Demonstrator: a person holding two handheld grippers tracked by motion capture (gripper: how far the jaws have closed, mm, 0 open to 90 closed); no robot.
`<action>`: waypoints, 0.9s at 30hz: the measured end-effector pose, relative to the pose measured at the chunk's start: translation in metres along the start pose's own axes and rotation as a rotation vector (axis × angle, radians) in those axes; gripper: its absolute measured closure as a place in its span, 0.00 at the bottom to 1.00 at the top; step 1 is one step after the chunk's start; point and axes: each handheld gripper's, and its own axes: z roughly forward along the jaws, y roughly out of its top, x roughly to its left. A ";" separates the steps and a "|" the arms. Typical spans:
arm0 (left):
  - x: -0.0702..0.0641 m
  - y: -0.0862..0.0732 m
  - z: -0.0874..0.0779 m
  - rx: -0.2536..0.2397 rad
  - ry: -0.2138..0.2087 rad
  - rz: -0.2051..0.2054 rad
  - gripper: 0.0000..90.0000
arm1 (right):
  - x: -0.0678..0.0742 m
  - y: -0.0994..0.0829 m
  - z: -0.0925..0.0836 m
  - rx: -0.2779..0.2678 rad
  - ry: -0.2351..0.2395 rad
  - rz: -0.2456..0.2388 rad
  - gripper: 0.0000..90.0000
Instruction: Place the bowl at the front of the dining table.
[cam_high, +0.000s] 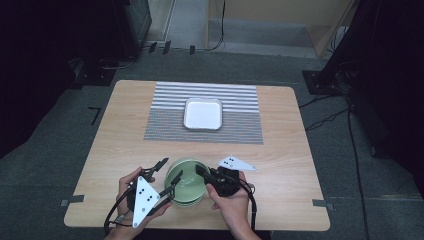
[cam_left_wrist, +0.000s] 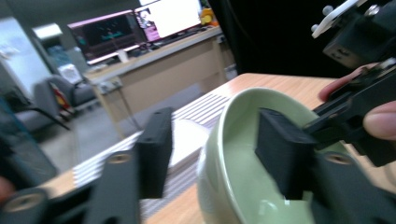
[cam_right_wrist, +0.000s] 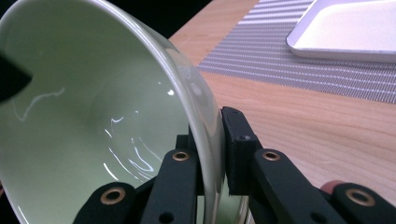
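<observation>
A pale green bowl (cam_high: 186, 182) sits near the table's front edge, seemingly on top of a stack of like bowls. My right gripper (cam_high: 203, 173) comes in from the bowl's right and is shut on its rim. In the right gripper view the bowl (cam_right_wrist: 93, 116) wall is pinched between the two black pads of that gripper (cam_right_wrist: 212, 140). My left gripper (cam_high: 169, 176) stands open at the bowl's left side. In the left gripper view one jaw is inside the bowl (cam_left_wrist: 243, 154) and the other outside, with the wall between them untouched; the gripper (cam_left_wrist: 217, 154) straddles the rim.
A white rectangular tray (cam_high: 203, 114) rests on a grey striped mat (cam_high: 165, 125) at the table's middle back, and the tray (cam_right_wrist: 345, 32) and mat (cam_right_wrist: 289, 60) lie beyond the bowl. Bare wood (cam_high: 290, 165) spreads to the right. Dark floor with cables surrounds the table.
</observation>
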 end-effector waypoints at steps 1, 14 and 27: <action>0.001 0.000 0.001 0.008 -0.009 -0.023 0.42 | 0.000 0.000 0.000 -0.004 0.003 -0.003 0.93; 0.038 -0.007 -0.005 -0.006 -0.095 -0.283 0.18 | -0.001 0.006 -0.010 -0.055 -0.024 -0.086 0.93; 0.054 -0.018 -0.018 -0.042 -0.109 -0.331 0.11 | -0.003 0.007 -0.012 -0.065 -0.061 -0.105 0.93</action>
